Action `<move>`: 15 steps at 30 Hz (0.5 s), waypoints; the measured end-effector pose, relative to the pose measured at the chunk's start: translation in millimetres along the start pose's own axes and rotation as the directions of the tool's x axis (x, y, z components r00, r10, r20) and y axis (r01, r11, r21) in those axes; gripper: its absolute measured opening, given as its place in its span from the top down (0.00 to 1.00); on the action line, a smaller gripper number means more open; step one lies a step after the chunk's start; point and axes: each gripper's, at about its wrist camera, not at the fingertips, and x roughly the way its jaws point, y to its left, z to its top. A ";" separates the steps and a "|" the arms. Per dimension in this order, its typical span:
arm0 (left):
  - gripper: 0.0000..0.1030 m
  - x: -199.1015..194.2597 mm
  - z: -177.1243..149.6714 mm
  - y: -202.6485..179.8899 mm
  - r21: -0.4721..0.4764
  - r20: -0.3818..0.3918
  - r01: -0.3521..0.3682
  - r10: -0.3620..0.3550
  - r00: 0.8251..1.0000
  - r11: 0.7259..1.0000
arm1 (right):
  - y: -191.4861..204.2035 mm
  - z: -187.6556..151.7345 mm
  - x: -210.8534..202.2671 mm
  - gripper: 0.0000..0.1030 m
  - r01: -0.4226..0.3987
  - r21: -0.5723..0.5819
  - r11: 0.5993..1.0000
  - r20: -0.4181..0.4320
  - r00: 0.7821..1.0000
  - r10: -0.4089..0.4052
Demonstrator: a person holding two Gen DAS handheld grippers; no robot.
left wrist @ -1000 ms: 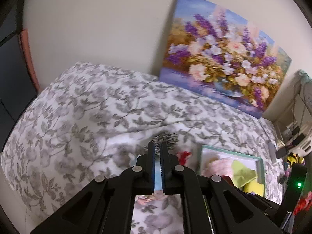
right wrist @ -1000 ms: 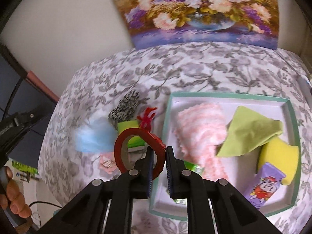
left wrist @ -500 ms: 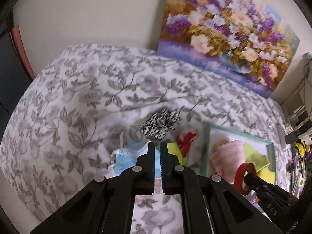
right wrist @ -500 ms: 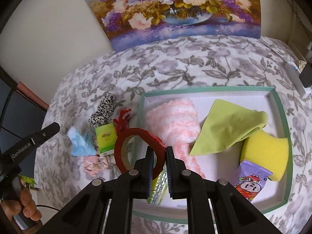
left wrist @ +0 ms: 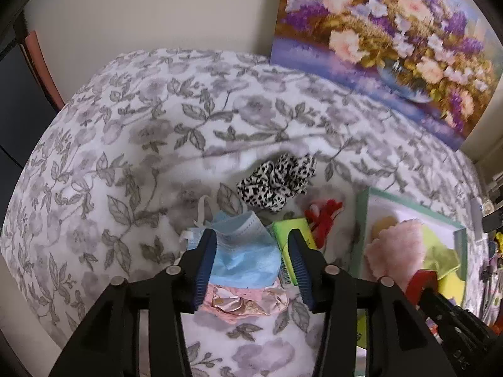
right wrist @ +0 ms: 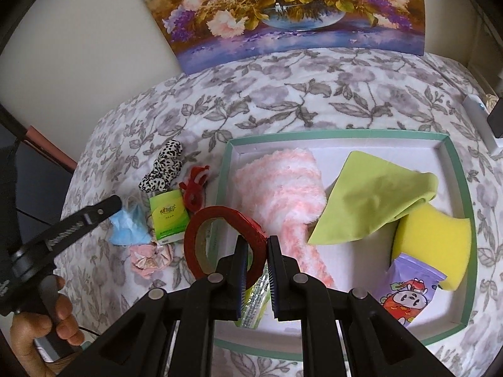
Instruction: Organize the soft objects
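Our tray (right wrist: 456, 169) holds a pink towel (right wrist: 283, 185), green cloth (right wrist: 374, 201), sponge (right wrist: 433, 238) (packet (right wrist: 408, 292) too); right gripper (right wrist: 255, 270) jaws grip the red ring (right wrist: 220, 238), left gripper (left wrist: 251, 264) jaws opening over the blue mask (left wrist: 245, 257).

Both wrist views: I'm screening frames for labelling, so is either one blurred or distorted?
Left wrist view: soft and motion-smeared, worst on the painting and bedspread. Right wrist view: sharper, print on the green tissue pack visible. Both: fisheye bending, dark corners.
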 end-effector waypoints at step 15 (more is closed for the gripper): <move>0.66 50.2 -11.8 4.5 -0.020 -0.095 -0.058 0.056 0.994 0.998 | -4.1 -2.7 12.6 0.87 0.009 0.003 1.000 -0.031 0.999 -0.008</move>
